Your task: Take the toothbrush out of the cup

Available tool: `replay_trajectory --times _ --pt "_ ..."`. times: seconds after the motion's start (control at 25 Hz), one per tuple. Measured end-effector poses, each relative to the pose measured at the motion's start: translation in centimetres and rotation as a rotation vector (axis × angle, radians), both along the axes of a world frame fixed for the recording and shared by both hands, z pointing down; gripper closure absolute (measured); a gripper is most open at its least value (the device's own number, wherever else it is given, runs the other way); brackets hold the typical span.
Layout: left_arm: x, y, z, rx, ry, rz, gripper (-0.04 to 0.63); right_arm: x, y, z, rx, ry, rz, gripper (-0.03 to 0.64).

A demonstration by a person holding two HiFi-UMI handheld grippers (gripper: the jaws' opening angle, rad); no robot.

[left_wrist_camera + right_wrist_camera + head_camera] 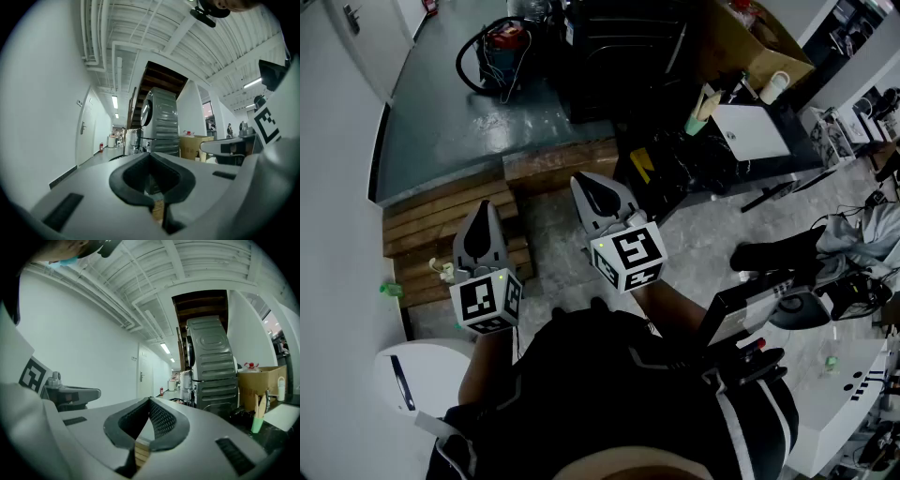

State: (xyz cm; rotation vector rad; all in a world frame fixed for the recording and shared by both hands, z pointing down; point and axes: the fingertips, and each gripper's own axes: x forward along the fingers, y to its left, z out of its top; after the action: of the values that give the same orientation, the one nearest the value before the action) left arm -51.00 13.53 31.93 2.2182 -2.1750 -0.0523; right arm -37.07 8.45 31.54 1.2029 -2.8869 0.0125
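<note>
Fingers (123,182) of left gripper (485,210) and right gripper (596,187) pressed together, empty, toothbrush (709,99) in green cup (695,123) well apart ahead

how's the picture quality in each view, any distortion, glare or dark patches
Head view: dim, the person's black top almost featureless. Left gripper view: heavy fisheye, black corners, the long ceiling strip light blown out. Right gripper view: same fisheye, bending the white corridor wall.

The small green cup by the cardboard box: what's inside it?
Out of the small green cup stand pale stick-like handles, leaning a little, possibly toothbrushes. Their lower ends, and anything else down inside, are hidden by the cup's wall.
</note>
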Motion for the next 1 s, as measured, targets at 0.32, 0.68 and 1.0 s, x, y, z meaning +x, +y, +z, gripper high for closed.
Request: replay_trajectory --times 0.32,0.68,1.0 --pt "0.2 -0.4 0.6 -0.024 -0.006 0.015 0.590 0.1 -0.4 0.1 -0.007 0.003 -0.001 0.595" --pt "0.5 -0.6 0.9 -0.030 -0.017 0.051 0.591 -0.4 -0.7 0.3 -0.014 0.008 -0.005 0.595" --pt "0.1 -0.9 0.6 -0.028 -0.015 0.074 0.591 -1.1 -0.6 -0.1 -0.030 -0.045 -0.013 0.594"
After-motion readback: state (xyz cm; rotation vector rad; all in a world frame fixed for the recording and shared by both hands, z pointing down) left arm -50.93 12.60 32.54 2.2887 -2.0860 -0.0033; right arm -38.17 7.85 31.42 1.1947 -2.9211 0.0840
